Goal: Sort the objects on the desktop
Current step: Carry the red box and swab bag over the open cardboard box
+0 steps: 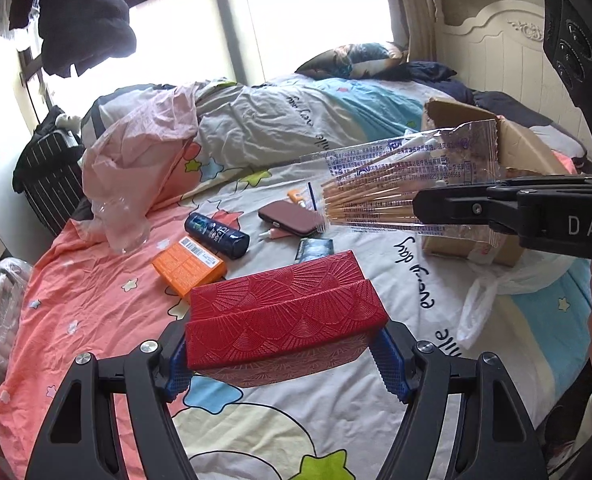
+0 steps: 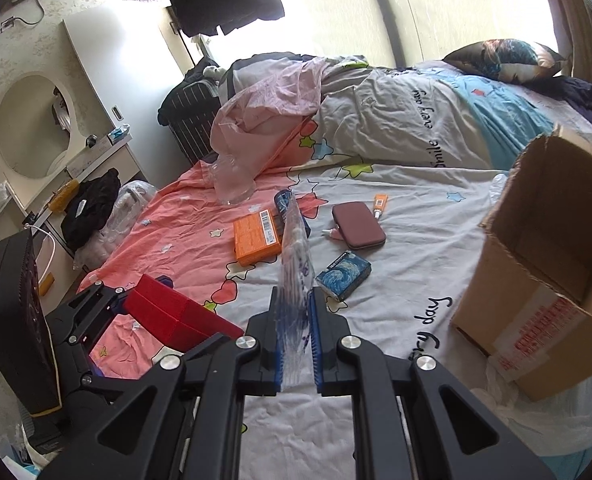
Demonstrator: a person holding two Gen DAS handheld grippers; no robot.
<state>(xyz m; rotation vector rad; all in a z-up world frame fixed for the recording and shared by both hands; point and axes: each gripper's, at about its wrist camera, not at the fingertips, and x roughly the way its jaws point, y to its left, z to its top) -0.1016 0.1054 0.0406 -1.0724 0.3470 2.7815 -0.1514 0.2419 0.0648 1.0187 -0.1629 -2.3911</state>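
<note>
My left gripper (image 1: 283, 364) is shut on a red patterned box (image 1: 283, 320), held above the bed; the right wrist view shows the same red box (image 2: 167, 316) at lower left. My right gripper (image 2: 293, 344) is shut on a clear packet of cotton swabs (image 2: 293, 256), seen edge-on between the blue pads. In the left wrist view that packet of cotton swabs (image 1: 396, 176) hangs in front of an open cardboard box (image 1: 512, 148). On the bedsheet lie an orange box (image 2: 255, 236), a dark blue can (image 1: 215, 234), a maroon case (image 2: 358, 230), a blue card pack (image 2: 344, 274) and a small tube (image 2: 380, 204).
The cardboard box (image 2: 544, 260) stands open at the right on a white plastic bag (image 1: 480, 300). A rumpled quilt (image 2: 396, 120) and pink cloth (image 2: 263, 120) fill the far bed. A black suitcase (image 2: 191, 116) and white desk (image 2: 95, 152) stand left of the bed.
</note>
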